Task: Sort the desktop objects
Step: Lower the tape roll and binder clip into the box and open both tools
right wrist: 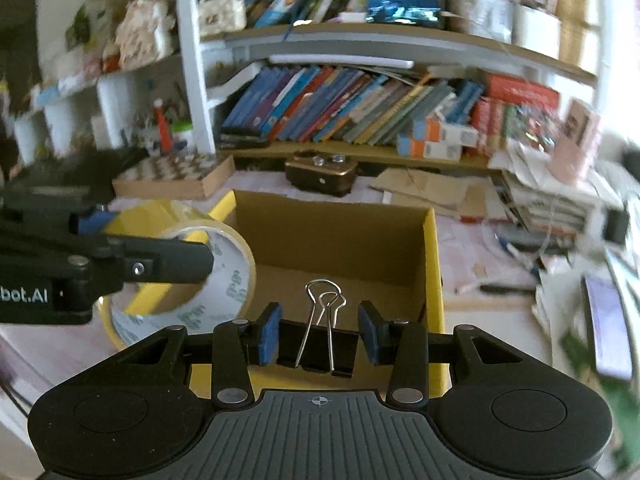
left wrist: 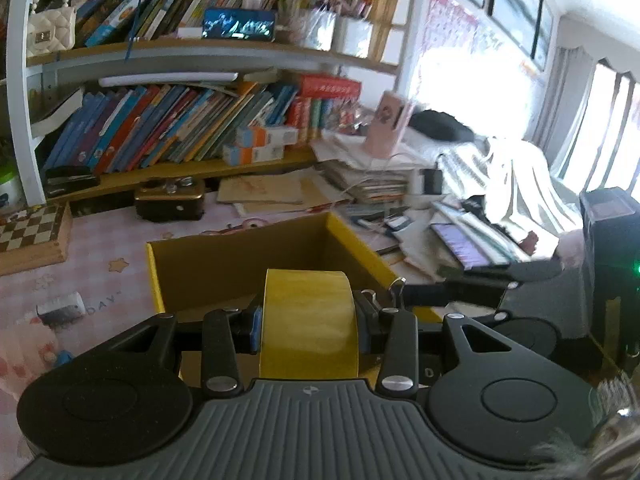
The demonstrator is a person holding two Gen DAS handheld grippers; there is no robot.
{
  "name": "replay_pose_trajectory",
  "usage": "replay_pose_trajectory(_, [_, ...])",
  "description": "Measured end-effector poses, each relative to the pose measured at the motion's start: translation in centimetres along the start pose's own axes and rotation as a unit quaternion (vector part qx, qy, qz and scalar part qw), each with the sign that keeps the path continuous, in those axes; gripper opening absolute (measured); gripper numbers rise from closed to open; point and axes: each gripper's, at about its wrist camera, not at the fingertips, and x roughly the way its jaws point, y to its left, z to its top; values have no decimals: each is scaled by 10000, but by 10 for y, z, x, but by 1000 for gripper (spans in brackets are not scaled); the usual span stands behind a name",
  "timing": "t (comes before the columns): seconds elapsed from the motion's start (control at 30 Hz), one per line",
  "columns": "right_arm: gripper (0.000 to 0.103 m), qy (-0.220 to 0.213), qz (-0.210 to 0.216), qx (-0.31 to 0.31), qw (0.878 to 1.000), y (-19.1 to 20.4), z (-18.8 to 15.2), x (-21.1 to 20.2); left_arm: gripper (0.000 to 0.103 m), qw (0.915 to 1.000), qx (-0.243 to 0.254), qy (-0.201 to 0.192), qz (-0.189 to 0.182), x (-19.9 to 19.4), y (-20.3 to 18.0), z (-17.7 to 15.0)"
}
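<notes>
My left gripper point(left wrist: 308, 326) clamps yellow tape roll point(left wrist: 308, 316), my right gripper point(right wrist: 318, 338) grips binder clip point(right wrist: 320, 336); cardboard box point(right wrist: 434, 264) at twelve o'clock looks empty, so sorting has barely begun.

Behind your work area, leaning books point(left wrist: 168, 128) crowd the shelf — a quilted white handbag point(left wrist: 51, 32) sits above, a wooden chessboard point(left wrist: 32, 236) and a dark, gold-trimmed case point(right wrist: 322, 178) rest on the pink desk mat point(left wrist: 80, 280).

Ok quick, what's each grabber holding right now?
Left gripper: closed on the yellow tape roll.
Right gripper: closed on the black binder clip.
</notes>
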Motion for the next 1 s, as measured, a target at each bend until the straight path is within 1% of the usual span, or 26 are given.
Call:
replay_pose_trajectory(0.17, [41,203,74,-705,9973,-7,17,37,38,9992,147,338,160,38,11,11])
replay_pose_trajectory(0.23, [41,329,146,-1057,9937,-8,22,54,38,9982,262,499,205,55,14,15])
replay_pose_trajectory(0.3, [41,479,210,-1511,9871,-5,26,71,38,9964,426,683,269,74,16,19])
replay_pose_trajectory(0.4, [41,718,302,-2259,9710,1,28,96,38,9921,705,980,346,101,17,21])
replay_pose_trajectory(0.53, [41,1058,450,-3337,9356,13,23,124,38,9862,898,1323,422,131,21,22])
replay_pose_trajectory(0.6, [41,1200,487,-3706,9197,17,20,137,38,9832,966,1479,466,145,24,21])
replay_pose_trajectory(0.67, [41,1348,536,-3946,9073,19,18,149,38,9797,1071,1618,496,154,23,18])
replay_pose_trajectory(0.73, [41,1467,586,-4054,9004,20,18,158,38,9761,1155,1778,475,161,24,14])
replay_pose_trajectory(0.8, [41,1571,632,-4158,8935,21,18,165,38,9745,1155,1864,477,166,25,11])
replay_pose_trajectory(0.83, [41,1624,654,-4187,8911,21,17,168,38,9735,1118,1937,468,168,27,10])
replay_pose_trajectory(0.93, [41,1752,752,-4223,8862,21,17,174,38,9734,1041,1994,423,171,30,11])
replay_pose_trajectory(1.0, [41,1752,823,-4292,8822,21,17,174,38,9717,986,2112,393,174,32,9])
